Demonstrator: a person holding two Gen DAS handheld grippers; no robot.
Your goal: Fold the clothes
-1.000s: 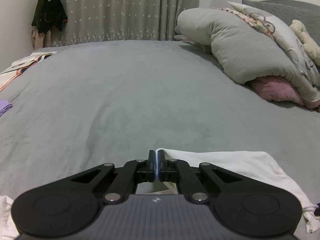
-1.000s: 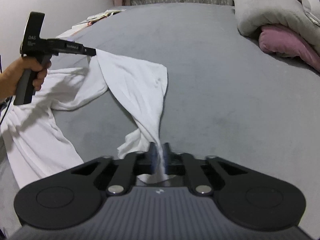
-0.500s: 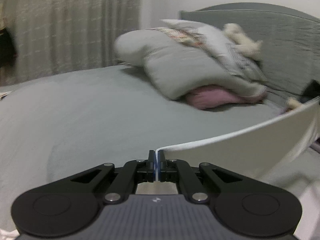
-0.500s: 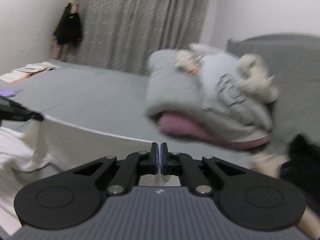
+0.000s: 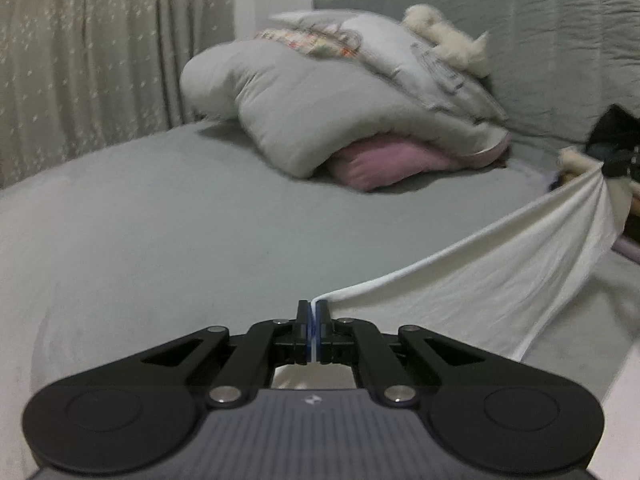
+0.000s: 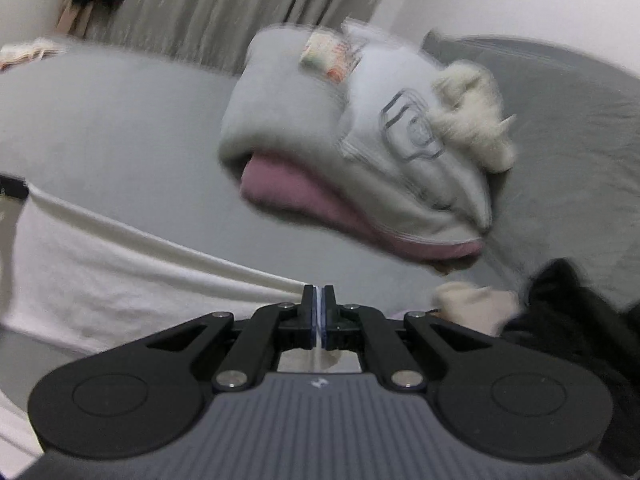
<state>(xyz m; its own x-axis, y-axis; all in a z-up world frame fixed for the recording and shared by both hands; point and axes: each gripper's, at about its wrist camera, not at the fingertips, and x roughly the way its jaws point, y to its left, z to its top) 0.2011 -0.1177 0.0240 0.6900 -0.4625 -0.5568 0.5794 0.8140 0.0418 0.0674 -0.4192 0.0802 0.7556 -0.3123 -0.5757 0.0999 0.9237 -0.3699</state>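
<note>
Lifted off the grey bed [image 5: 200, 220] since 1 second ago, white garment [image 5: 500, 272] now taut between left gripper [image 5: 313, 312] and right gripper [image 6: 318, 300], both clamped on its edge, ready for laying flat.

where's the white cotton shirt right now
The white cotton shirt hangs stretched over the grey bed, pinched between the left gripper and the right gripper.

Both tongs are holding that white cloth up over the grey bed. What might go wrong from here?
1. The left tongs and right tongs each pinch only a thin edge of the white cotton garment, so a tug may pull it free.
2. It is stretched taut and uneven, so it may land creased.
3. The heaped grey duvet lies close and may catch it.
</note>
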